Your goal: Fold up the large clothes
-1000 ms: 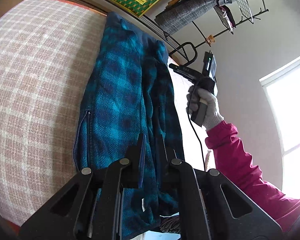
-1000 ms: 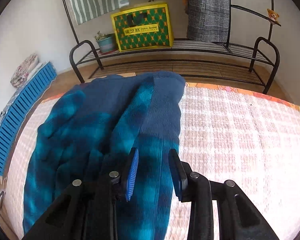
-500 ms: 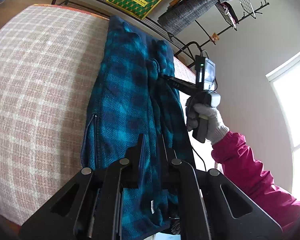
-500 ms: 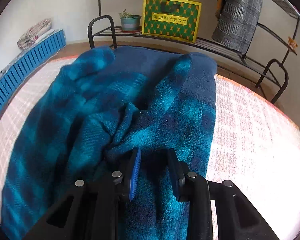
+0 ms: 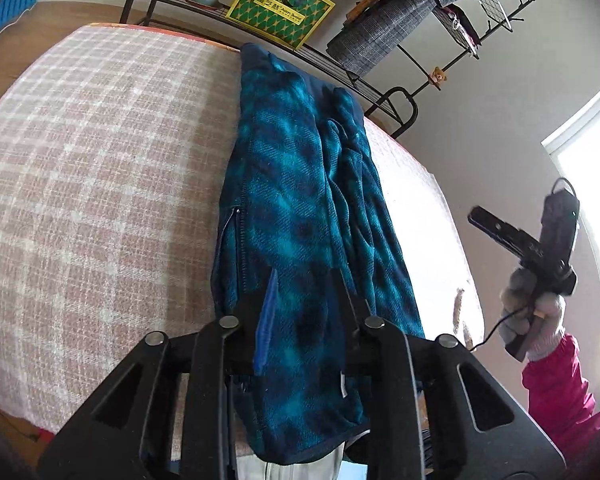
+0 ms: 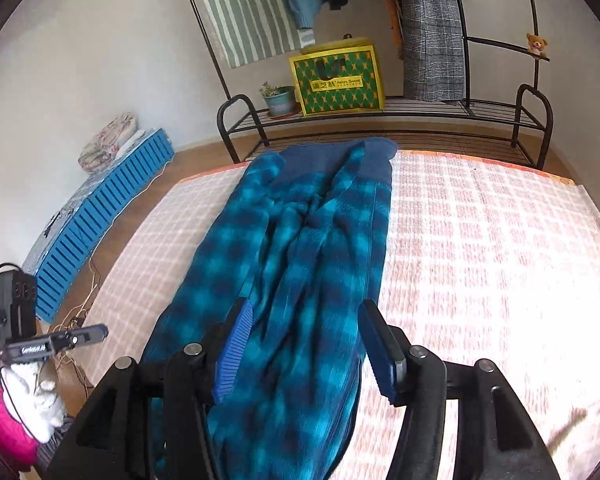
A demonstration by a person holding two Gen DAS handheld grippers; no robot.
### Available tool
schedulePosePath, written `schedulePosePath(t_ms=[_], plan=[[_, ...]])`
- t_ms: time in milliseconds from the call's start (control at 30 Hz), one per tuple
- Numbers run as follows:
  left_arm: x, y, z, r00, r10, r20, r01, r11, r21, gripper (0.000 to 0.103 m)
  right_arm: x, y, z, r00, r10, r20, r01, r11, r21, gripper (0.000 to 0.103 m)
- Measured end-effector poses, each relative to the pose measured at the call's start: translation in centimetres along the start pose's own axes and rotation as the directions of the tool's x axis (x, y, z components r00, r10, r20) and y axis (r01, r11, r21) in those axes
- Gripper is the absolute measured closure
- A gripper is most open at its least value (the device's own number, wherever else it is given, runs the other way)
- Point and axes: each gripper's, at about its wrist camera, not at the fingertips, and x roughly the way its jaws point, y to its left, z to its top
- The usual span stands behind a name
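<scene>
A blue and teal plaid fleece jacket (image 5: 300, 184) lies folded into a long strip on the pink checked bed cover (image 5: 100, 184). Its collar end points at the far rack. My left gripper (image 5: 306, 286) is low over the near hem. Its jaws are opening, with the fabric lying loose between the pads. My right gripper (image 6: 304, 318) hovers above the jacket (image 6: 300, 248) near its close end, jaws opening wide and gripping nothing. In the left wrist view the right gripper (image 5: 484, 220) is off the bed's right side, held in a gloved hand (image 5: 536, 308).
A black metal rack (image 6: 420, 108) behind the bed carries a yellow-green box (image 6: 336, 80), a potted plant (image 6: 278, 98) and hanging clothes. A blue slatted crate (image 6: 100, 216) lies on the floor at the left. A bright window (image 5: 588, 200) is on the right.
The right gripper let go of the jacket's upper fold, opened and pulled back and up toward the near end. The left gripper's jaws parted and released the hem.
</scene>
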Motion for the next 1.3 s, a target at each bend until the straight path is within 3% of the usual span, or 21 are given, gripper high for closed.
schedulePosePath(t_ms=[67, 133, 300, 433, 600, 733, 767, 800, 867, 967, 1033, 1100, 1133, 1167, 1233, 1300], plan=[[-0.4, 0.8, -0.7, 1.0, -0.003, -0.007, 0.003, 1.0, -0.021, 0.07, -1.8, 0.5, -2.7, 1.0, 0.011, -0.024, -0.01, 1.0, 0.012, 0.045], [-0.2, 1.7, -1.7, 0.999, -0.02, -0.038, 0.018, 0.998, -0.055, 0.058, -2.8, 0.6, -5.4, 0.998, 0.022, -0.052, -0.02, 0.999, 0.038, 0.045], [1.8, 5.1, -5.1, 0.988, -0.066, -0.141, 0.038, 0.98, -0.193, 0.057, -1.5, -0.3, -12.0, 0.988, 0.059, -0.139, -0.042, 0.991, 0.125, 0.041], [3.7, 7.4, -8.1, 0.97, -0.134, -0.205, 0.065, 0.948, -0.311, 0.057, 0.9, -1.5, -16.0, 0.948, 0.23, -0.221, -0.171, 0.951, 0.257, 0.039], [4.7, 7.0, -10.5, 0.954, -0.201, -0.224, 0.114, 0.93, -0.349, 0.057, 3.1, -1.2, -18.4, 0.922, 0.29, -0.256, -0.216, 0.936, 0.279, 0.039], [5.2, 5.6, -11.2, 0.951, -0.205, -0.232, 0.128, 0.942, -0.31, 0.059, 4.3, -0.6, -18.6, 0.905, 0.338, -0.259, -0.263, 0.922, 0.283, 0.039], [5.4, 5.1, -11.2, 0.953, -0.195, -0.233, 0.125, 0.95, -0.286, 0.062, 4.4, -0.3, -18.3, 0.903, 0.338, -0.265, -0.268, 0.925, 0.268, 0.05], [5.5, 4.4, -11.1, 0.956, -0.175, -0.237, 0.113, 0.961, -0.253, 0.072, 4.6, 0.1, -18.3, 0.901, 0.333, -0.278, -0.265, 0.93, 0.256, 0.058], [5.4, 3.5, -11.0, 0.962, -0.141, -0.234, 0.095, 0.975, -0.199, 0.081, 4.5, 0.8, -18.3, 0.918, 0.255, -0.304, -0.202, 0.96, 0.194, 0.074], [4.9, 2.2, -10.9, 0.969, -0.118, -0.215, 0.087, 0.985, -0.149, 0.084, 3.9, 1.9, -18.5, 0.936, 0.18, -0.303, -0.16, 0.983, 0.089, 0.08], [5.0, 1.9, -10.9, 0.972, -0.098, -0.215, 0.071, 0.989, -0.131, 0.083, 4.0, 1.8, -18.8, 0.937, 0.194, -0.29, -0.176, 0.98, 0.089, 0.077], [5.4, 2.1, -11.1, 0.971, -0.1, -0.218, 0.064, 0.984, -0.168, 0.081, 3.8, 0.5, -18.9, 0.926, 0.263, -0.269, -0.224, 0.96, 0.169, 0.064], [5.5, 2.4, -11.0, 0.97, -0.119, -0.214, 0.078, 0.978, -0.193, 0.076, 3.9, -0.2, -18.9, 0.915, 0.308, -0.261, -0.253, 0.941, 0.223, 0.051], [5.6, 2.6, -11.0, 0.968, -0.14, -0.209, 0.095, 0.972, -0.214, 0.074, 4.1, -0.8, -19.1, 0.901, 0.355, -0.248, -0.284, 0.917, 0.278, 0.047], [5.6, 3.1, -11.0, 0.965, -0.167, -0.201, 0.119, 0.966, -0.231, 0.072, 5.0, -1.5, -19.4, 0.866, 0.439, -0.241, -0.343, 0.871, 0.352, 0.047], [6.0, 3.1, -11.2, 0.965, -0.167, -0.204, 0.12, 0.968, -0.222, 0.072, 5.6, -1.8, -19.5, 0.844, 0.492, -0.211, -0.388, 0.833, 0.394, 0.047]])
